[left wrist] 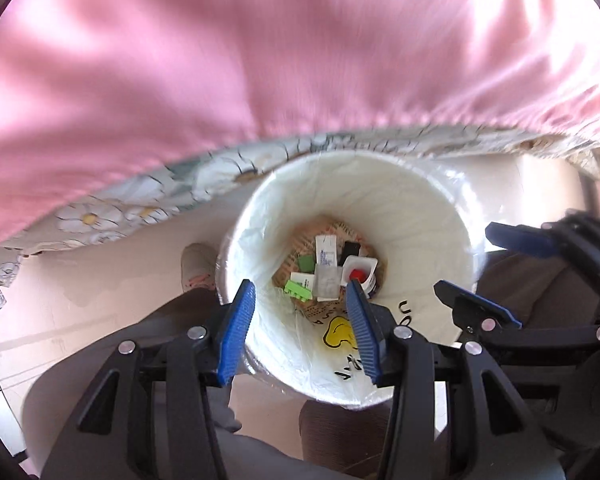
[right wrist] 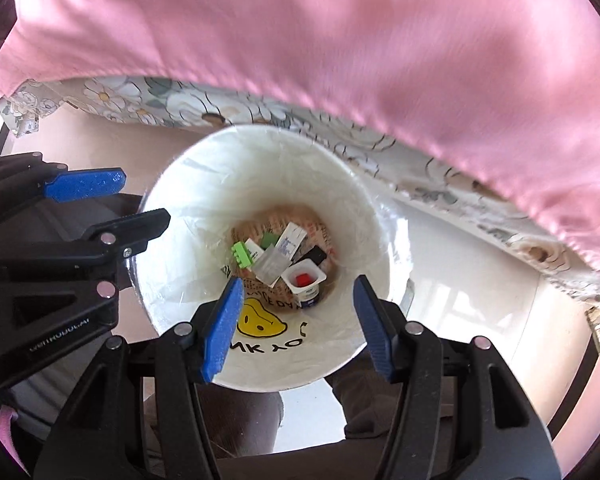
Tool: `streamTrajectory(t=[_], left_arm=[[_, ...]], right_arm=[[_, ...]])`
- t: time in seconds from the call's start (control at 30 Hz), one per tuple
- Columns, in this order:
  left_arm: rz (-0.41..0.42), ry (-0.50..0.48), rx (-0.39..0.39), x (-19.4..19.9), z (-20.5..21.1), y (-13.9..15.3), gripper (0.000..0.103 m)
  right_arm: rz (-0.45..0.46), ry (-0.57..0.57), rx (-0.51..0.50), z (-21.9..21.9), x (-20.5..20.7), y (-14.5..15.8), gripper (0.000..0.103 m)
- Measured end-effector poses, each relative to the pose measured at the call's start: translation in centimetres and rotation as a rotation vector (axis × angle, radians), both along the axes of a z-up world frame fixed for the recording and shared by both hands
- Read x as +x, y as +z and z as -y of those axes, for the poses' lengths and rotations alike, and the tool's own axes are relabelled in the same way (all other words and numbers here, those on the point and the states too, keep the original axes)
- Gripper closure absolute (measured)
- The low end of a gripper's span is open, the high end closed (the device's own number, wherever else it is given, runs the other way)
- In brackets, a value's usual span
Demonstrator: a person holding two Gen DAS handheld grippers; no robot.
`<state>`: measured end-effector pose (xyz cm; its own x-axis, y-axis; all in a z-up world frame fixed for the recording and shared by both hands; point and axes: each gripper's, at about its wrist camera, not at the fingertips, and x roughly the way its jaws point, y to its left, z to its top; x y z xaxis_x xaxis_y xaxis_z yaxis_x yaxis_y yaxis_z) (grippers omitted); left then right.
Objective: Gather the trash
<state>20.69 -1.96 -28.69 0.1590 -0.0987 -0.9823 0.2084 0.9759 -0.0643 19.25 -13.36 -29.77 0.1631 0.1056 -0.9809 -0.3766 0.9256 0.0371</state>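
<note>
A white trash bin (left wrist: pixel 428 216) lined with a plastic bag stands on the floor below both grippers; it also shows in the right wrist view (right wrist: pixel 204 200). Trash lies at its bottom: a green plastic piece (left wrist: pixel 298 291) (right wrist: pixel 242 255), a white yogurt cup with a red piece inside (left wrist: pixel 358 271) (right wrist: pixel 305 280), white packets (left wrist: pixel 326 251) (right wrist: pixel 291 242) and a black item (left wrist: pixel 352 248). My left gripper (left wrist: pixel 302 306) is open and empty over the bin's near side. My right gripper (right wrist: pixel 298 300) is open and empty over the bin; it shows in the left wrist view (left wrist: pixel 464 258).
A bed with a pink cover (left wrist: pixel 220 60) (right wrist: pixel 380 40) and a floral sheet (left wrist: pixel 112 208) (right wrist: pixel 140 100) lies just behind the bin. Pale floor (left wrist: pixel 100 280) (right wrist: pixel 460 260) surrounds it. The person's legs (left wrist: pixel 340 428) and a shoe (left wrist: pixel 198 264) are close to the bin.
</note>
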Motion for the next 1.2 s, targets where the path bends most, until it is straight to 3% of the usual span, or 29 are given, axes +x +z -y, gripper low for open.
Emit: streamTrajectory(t=[0.17,0.27,0.47,0.6,0.8,1.2], left_arm=[[0.18,0.031,0.038,-1.1,-0.9,7.5,0.051],[0.292,0.064,0.05,-2.3,-1.9,12.2,0.048],[0.503,0.084,0.08,-6.4,-2.9,19.8,0.024],[0.588,0.065,0.085,-9.7,-2.9,23.0,0.018],[0.683,0.021,0.084,-14.5,-2.7,25.8,0.011],[0.747,0.068,0.106,-19.6,-2.9,26.4,0.009]], right_arm=[[0.177,0.051,-0.064,0.4,-1.4,7.2,0.045],[0.273,0.035,-0.067,1.4,-2.5,11.7,0.039],[0.437,0.013,-0.025,3.1,-6.5,19.7,0.031],[0.516,-0.018,0.037,3.7,-9.8,23.3,0.024],[0.61,-0.116,0.091,4.5,-14.3,26.1,0.017],[0.819,-0.292,-0.003,5.5,-20.6,26.1,0.013]])
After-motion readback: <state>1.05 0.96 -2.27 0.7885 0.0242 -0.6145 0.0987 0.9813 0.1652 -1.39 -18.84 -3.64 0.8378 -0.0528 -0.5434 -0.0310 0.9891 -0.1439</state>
